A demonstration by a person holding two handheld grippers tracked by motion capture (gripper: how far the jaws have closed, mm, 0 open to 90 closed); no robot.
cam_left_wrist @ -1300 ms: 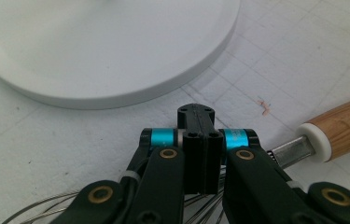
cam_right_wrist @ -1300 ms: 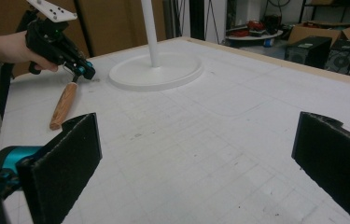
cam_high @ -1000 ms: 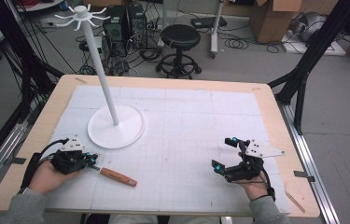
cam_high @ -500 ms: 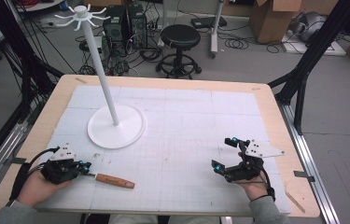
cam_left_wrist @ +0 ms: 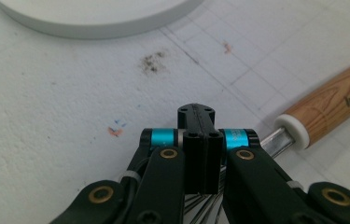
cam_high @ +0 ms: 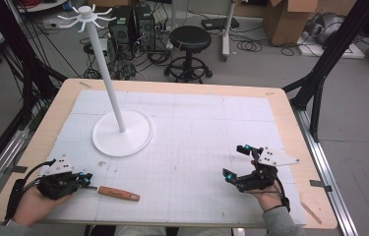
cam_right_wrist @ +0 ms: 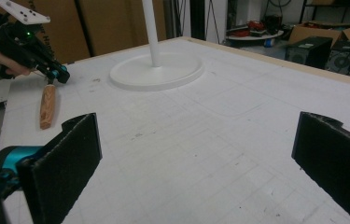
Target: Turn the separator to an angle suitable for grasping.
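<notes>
Wood-handled tool [cam_high: 118, 193]: lying flat on the white gridded mat [cam_high: 197, 147] in the lower left of the high view, its wooden grip pointing toward the frame's centre and its metal shank running into the left gripper.

Left gripper [cam_high: 84, 179]: sitting low over the mat at the lower left of the high view; in the left gripper view its jaws are pressed together, and the shank [cam_left_wrist: 275, 139] is passing just to the right of them. Whether the tips are actually pinching the metal end, I cannot tell, since that end is hidden under the linkage.

Left hand [cam_high: 34, 204]: wrapping the gripper body from the bottom edge of the frame, forearm coming in flat and close to the table.

Right gripper [cam_high: 236, 164]: waiting at the lower right of the high view, jaws spread wide and holding nothing; the right gripper view is looking between its two black pads [cam_right_wrist: 65, 161] across the mat.

Right hand [cam_high: 265, 195]: resting near the table's lower edge, wrist level, gripper pointing toward the upper left.

White stand [cam_high: 122, 132]: standing upper left of centre, round base well apart from the tool, hooked top at the frame's top.

Step in hand: seemingly working at the tool's metal end.

Next move: probably calling for a sure grip, then a lift toward the stand's hooks.
</notes>
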